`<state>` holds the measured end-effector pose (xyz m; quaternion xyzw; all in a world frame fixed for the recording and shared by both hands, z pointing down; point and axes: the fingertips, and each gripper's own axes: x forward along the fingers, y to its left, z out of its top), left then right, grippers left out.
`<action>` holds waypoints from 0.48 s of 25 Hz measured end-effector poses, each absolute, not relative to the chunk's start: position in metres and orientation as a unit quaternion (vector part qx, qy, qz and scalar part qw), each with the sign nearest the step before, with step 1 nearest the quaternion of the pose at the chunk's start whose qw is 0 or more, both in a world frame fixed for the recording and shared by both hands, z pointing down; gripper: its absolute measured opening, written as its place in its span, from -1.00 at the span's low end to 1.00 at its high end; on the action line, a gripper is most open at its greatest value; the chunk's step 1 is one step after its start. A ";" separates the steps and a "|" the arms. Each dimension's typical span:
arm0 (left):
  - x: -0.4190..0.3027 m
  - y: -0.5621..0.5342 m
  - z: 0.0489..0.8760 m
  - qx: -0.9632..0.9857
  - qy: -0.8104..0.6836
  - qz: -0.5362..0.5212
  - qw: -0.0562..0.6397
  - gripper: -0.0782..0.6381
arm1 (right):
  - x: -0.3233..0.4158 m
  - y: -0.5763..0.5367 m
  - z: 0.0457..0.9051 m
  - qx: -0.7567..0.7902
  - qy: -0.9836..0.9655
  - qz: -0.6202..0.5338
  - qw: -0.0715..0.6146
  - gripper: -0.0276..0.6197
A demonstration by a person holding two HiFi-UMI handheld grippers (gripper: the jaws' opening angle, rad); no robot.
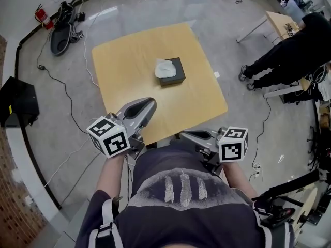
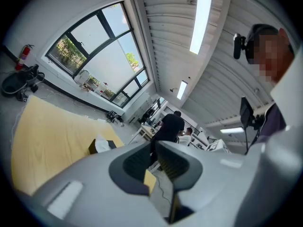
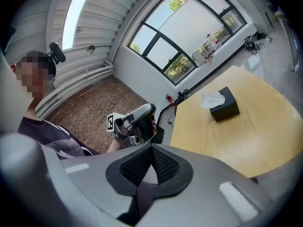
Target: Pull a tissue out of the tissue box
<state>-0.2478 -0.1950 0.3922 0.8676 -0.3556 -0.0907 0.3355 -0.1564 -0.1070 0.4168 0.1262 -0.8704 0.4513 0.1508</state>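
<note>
A black tissue box (image 1: 174, 72) stands near the middle of the yellow wooden table (image 1: 129, 61), with a white tissue (image 1: 164, 67) puffing out of its top. Both grippers hover at the table's near edge, well short of the box. My left gripper (image 1: 150, 103) reaches just over that edge and is shut with nothing in it. My right gripper (image 1: 182, 135) sits close to my body, pointing left, pads together and empty. The left gripper view shows the box (image 2: 101, 145) beyond the shut jaws (image 2: 154, 143). In the right gripper view the box (image 3: 223, 104) lies off to the right of the closed tips (image 3: 151, 148).
A person in black (image 1: 289, 56) stands right of the table beside another wooden table (image 1: 282, 25). On the floor are cables, a dark bag (image 1: 62, 30) and a fire extinguisher (image 1: 40, 15) at upper left, and a black case (image 1: 18, 102) at left.
</note>
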 end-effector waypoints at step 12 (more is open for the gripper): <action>-0.261 -0.267 0.438 0.826 -0.419 -0.058 0.372 0.52 | -0.159 -0.132 0.422 0.095 -0.870 0.463 0.140 -0.92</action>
